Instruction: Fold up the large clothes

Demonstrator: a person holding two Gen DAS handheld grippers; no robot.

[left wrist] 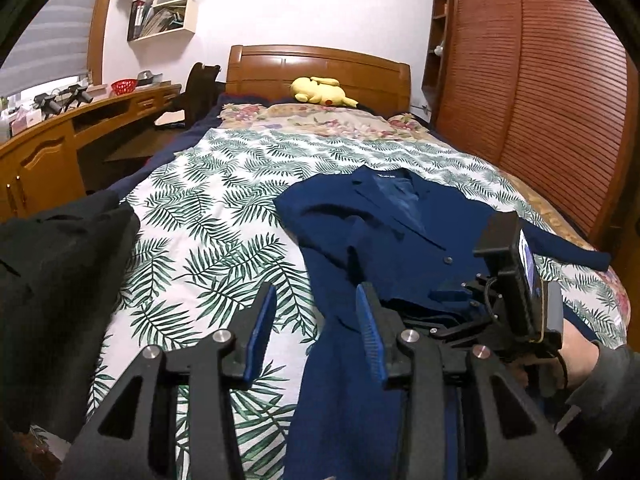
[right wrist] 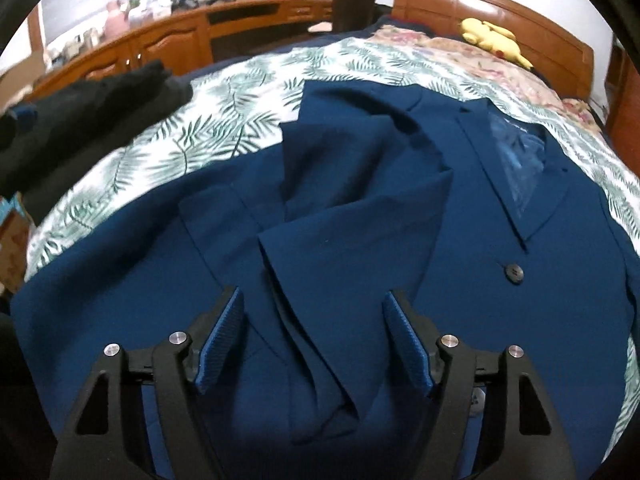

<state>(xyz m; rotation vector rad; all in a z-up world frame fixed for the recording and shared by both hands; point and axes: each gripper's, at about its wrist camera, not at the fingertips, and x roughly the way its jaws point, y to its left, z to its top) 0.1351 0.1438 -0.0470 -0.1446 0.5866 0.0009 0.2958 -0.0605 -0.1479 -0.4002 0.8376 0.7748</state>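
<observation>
Blue jacket [right wrist: 360,208] lay flat on the bed [left wrist: 208,208], on the leaf-print cover, with its collar toward the headboard. It looked soft and floppy, and a bit heavy for cloth, so it would likely sag and slide if lifted by one spot. Good places to take hold looked like the bottom hem and the folded sleeve edge near the middle, where the cloth was thick.

The left gripper [left wrist: 316,332] hung over the jacket's left edge, its jaws partly apart with nothing between them. The right gripper [right wrist: 312,340] sat low over the folded cloth, jaws fairly wide and not pinching it.

I counted one blue jacket, one pile of black clothes [left wrist: 60,292], one yellow plush toy [left wrist: 320,90], and two grippers.
</observation>
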